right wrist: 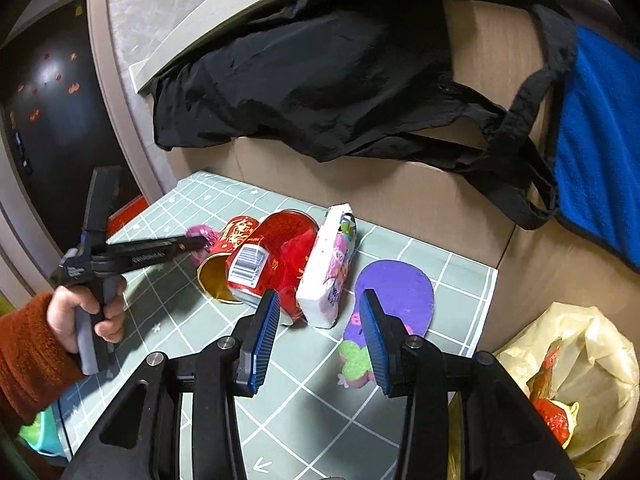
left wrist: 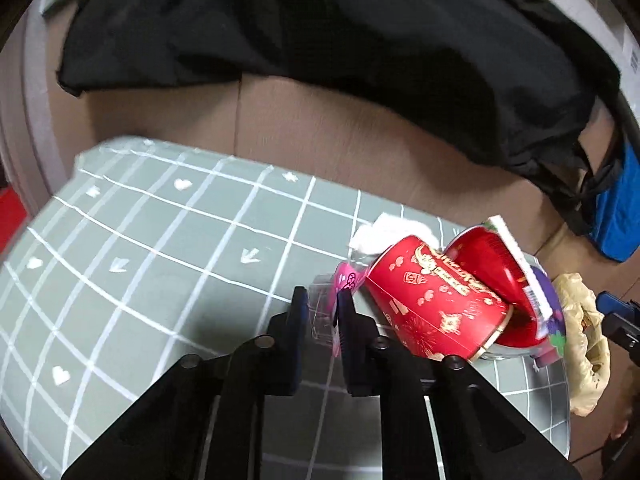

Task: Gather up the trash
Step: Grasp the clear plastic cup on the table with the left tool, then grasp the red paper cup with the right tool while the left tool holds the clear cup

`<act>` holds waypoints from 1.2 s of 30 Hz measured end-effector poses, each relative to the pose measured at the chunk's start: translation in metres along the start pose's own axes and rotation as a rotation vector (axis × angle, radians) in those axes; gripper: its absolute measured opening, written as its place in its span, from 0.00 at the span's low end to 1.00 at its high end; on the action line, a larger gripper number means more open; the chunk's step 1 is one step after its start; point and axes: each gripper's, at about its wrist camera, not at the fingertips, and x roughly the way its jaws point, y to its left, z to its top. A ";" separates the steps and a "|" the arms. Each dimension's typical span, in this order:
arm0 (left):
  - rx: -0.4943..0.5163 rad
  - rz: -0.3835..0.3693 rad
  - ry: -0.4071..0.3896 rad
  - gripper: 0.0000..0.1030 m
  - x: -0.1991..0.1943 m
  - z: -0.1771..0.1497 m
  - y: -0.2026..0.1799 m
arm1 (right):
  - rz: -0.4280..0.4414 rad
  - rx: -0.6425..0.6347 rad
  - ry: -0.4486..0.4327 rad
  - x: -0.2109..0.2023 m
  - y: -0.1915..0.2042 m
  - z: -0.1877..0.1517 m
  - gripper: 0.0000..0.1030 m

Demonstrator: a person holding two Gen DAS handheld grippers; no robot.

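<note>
Pickup step: left hand-held gripper (left wrist: 323,312) pinches pink wrapper (left wrist: 344,280) at frame centre; right hand-held gripper (right wrist: 318,320) gapes empty (bag (right wrist: 576,380) next, lower right).

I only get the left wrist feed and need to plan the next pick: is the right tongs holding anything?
Observer: No. The right tongs stand open and empty over the green mat.
Operator: What lies nearest them?
Observer: A flat purple cartoon card, just ahead of the right finger, beside the white tissue pack.
Operator: My left tongs pinch the pink wrapper. Is the bag ready for it?
Observer: The yellowish bag sits open off the mat's right corner, with red trash already inside.
</note>
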 end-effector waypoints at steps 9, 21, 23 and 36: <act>-0.062 0.068 -0.145 0.13 -0.081 -0.012 0.012 | 0.025 -0.047 -0.015 0.003 0.027 0.012 0.39; -0.079 0.089 -0.174 0.13 -0.126 -0.015 0.038 | 0.057 -0.201 0.102 0.069 0.077 0.069 0.39; -0.065 0.108 -0.191 0.13 -0.137 -0.015 0.045 | 0.041 -0.245 0.136 0.093 0.083 0.082 0.39; -0.150 0.106 -0.189 0.13 -0.136 -0.017 0.089 | -0.023 -0.191 0.423 0.203 0.074 0.115 0.34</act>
